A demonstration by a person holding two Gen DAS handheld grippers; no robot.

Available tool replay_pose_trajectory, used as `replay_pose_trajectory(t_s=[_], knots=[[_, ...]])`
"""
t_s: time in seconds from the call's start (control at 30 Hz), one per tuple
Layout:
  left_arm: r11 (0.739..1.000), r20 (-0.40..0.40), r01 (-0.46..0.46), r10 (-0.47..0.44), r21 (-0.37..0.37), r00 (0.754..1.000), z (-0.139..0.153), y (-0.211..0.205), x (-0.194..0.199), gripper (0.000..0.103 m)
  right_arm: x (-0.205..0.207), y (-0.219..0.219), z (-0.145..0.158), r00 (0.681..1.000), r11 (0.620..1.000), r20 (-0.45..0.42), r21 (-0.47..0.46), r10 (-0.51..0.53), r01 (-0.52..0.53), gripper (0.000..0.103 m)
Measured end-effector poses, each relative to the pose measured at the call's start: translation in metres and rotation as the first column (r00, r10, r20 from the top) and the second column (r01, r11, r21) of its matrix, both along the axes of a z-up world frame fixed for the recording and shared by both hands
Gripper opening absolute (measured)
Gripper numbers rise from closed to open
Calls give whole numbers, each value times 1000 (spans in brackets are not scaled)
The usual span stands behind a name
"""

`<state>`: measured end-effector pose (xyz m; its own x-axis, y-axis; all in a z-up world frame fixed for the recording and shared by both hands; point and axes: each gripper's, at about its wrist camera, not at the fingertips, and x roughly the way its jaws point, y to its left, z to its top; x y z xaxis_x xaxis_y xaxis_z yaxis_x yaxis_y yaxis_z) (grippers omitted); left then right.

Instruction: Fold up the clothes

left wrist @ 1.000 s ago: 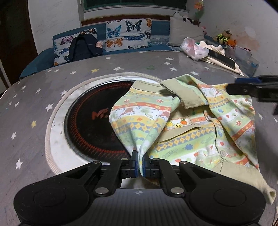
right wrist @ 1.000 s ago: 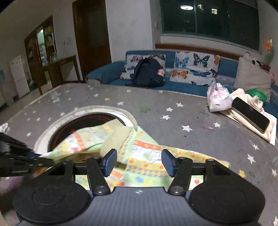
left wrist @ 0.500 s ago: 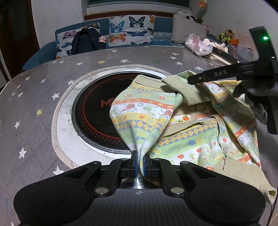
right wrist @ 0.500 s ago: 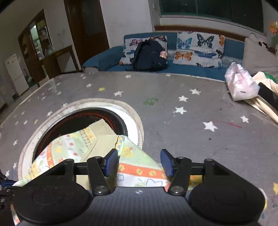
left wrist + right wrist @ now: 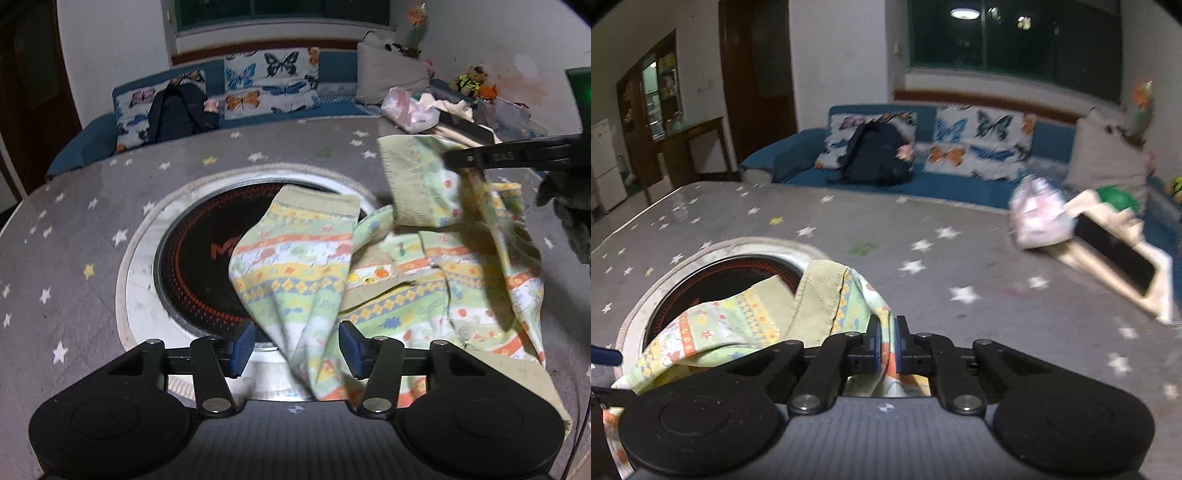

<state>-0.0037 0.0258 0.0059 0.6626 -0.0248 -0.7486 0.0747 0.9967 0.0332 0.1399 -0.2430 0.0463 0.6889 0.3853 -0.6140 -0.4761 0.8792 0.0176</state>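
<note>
I'm working in a home living room: beyond the star-patterned table (image 5: 849, 221) stands a blue sofa (image 5: 798, 155) with butterfly cushions (image 5: 982, 144), a backpack (image 5: 875, 155) on it, a fridge (image 5: 604, 162) further left.

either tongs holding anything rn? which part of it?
Right tongs are shut on the patterned garment, pinching the printed fabric just behind a ribbed cuff, lifted off the table. Left tongs are open; fabric lies between the pads, not gripped.
</note>
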Motion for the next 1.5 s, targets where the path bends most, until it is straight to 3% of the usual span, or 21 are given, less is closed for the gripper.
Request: replay_pose_trajectory(t_s=[0.4, 0.73, 0.93, 1.07, 1.27, 1.37, 1.5], knots=[[997, 30, 20, -23, 74, 999, 5, -22, 43, 54, -48, -93, 31, 970, 970, 106, -88, -218, 228, 6], [992, -23, 18, -15, 123, 1000, -23, -18, 67, 53, -88, -160, 4, 912, 895, 41, -179, -408, 408, 6], [993, -6, 27, -27, 119, 1000, -17, -19, 60, 53, -99, -160, 5, 922, 914, 32, -130, -385, 385, 13], [990, 15, 52, -54, 131, 998, -10, -29, 60, 58, -102, -137, 5, 951, 947, 9, -88, -309, 309, 45], [985, -7, 70, -70, 156, 998, -23, -33, 72, 59, -105, -94, -13, 980, 981, -63, -58, -189, 185, 69], [992, -15, 65, -64, 108, 998, -24, -23, 74, 40, -109, -79, -21, 987, 989, -83, -61, -141, 136, 81], [995, 1, 56, -56, 79, 998, -18, -12, 69, 25, -113, -67, -28, 991, 994, -99, -68, -90, 83, 91]])
